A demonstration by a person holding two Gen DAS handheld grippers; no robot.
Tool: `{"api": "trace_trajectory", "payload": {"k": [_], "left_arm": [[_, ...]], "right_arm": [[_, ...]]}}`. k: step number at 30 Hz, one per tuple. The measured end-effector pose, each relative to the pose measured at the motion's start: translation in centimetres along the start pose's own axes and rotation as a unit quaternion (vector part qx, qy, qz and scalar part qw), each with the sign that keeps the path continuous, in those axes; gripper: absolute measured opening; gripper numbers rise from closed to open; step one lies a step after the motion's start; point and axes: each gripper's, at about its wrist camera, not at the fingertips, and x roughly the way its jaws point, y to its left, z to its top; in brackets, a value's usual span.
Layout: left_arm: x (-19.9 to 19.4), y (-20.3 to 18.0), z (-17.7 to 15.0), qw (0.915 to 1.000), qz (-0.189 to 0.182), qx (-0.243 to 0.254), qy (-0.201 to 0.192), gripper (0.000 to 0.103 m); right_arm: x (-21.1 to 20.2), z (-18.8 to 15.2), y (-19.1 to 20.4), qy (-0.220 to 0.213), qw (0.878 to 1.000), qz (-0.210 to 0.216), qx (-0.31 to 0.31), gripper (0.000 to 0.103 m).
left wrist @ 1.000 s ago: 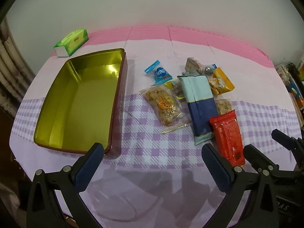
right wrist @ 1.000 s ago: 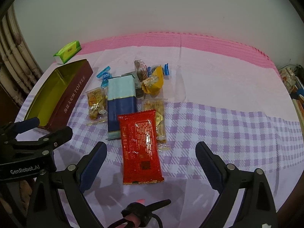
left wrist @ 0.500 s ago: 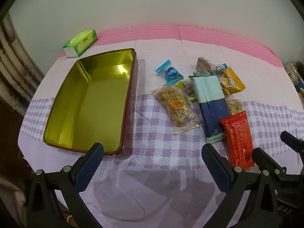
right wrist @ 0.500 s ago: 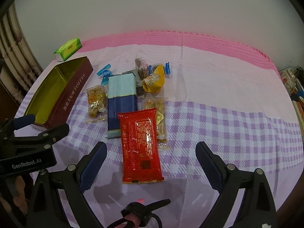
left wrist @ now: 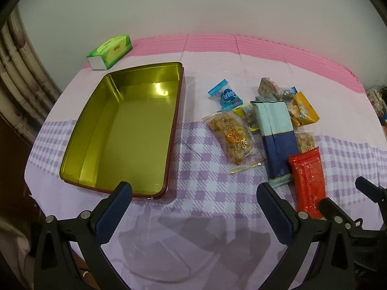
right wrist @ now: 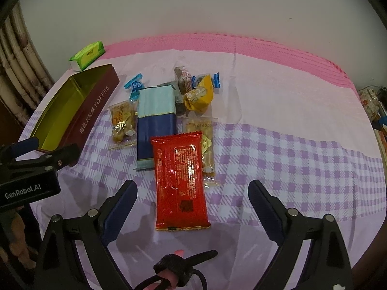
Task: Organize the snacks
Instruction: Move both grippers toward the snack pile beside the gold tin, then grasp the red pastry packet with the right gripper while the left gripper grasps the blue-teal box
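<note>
An open gold-lined tin (left wrist: 178,111) with dark red walls (right wrist: 94,113) sits on the left of the checked cloth. Right of it lie several loose snacks: a red packet (right wrist: 180,181), a long blue box (right wrist: 156,120), a clear cracker pack (left wrist: 232,137), a blue candy (left wrist: 226,95) and a yellow pack (right wrist: 200,95). My left gripper (left wrist: 193,188) hangs open above the tin's near right corner, nothing between its fingers. My right gripper (right wrist: 192,183) hovers over the red packet's near half, its jaws wide and closing slightly, pads clear of the packet.
A green tissue pack (left wrist: 111,50) lies at the far left corner near the wall. A curtain (right wrist: 17,77) hangs at the left. The pink cloth border (right wrist: 266,48) runs along the far edge. Cluttered items (right wrist: 372,106) sit past the right edge.
In the left wrist view the tin and snacks have slid to the right, so the left gripper has swung a little leftward. The right wrist view is nearly unchanged.
</note>
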Motion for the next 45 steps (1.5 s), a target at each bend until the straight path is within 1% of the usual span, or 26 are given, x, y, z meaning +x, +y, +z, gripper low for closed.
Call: {"api": "trace_trajectory", "payload": {"k": [2, 14, 21, 28, 39, 43, 45], "left_arm": [[0.1, 0.0, 0.0, 1.0000, 0.002, 0.002, 0.002, 0.102], [0.4, -0.2, -0.1, 1.0000, 0.005, 0.004, 0.008, 0.102], [0.6, 0.1, 0.0, 0.9999, 0.004, 0.003, 0.010, 0.102], [0.8, -0.1, 0.0, 0.9999, 0.003, 0.008, 0.012, 0.102], [0.8, 0.0, 0.1, 0.9999, 0.007, 0.005, 0.010, 0.102], [0.9, 0.0, 0.1, 0.9999, 0.007, 0.006, 0.011, 0.102], [0.9, 0.1, 0.1, 0.9999, 0.006, 0.005, 0.011, 0.102]], "right_arm": [[0.3, 0.0, 0.2, 0.004, 1.000, 0.000, -0.003, 0.088], [0.9, 0.0, 0.7, 0.016, 1.000, 0.001, -0.016, 0.081], [1.4, 0.1, 0.7, 0.020, 1.000, 0.004, -0.016, 0.080], [1.9, 0.3, 0.6, 0.026, 1.000, 0.006, -0.016, 0.076], [3.1, 0.5, 0.4, 0.038, 0.999, 0.010, -0.015, 0.074], [3.7, 0.5, 0.3, 0.046, 0.999, 0.011, -0.016, 0.067], [4.1, 0.6, 0.3, 0.052, 0.998, 0.012, -0.015, 0.067]]}}
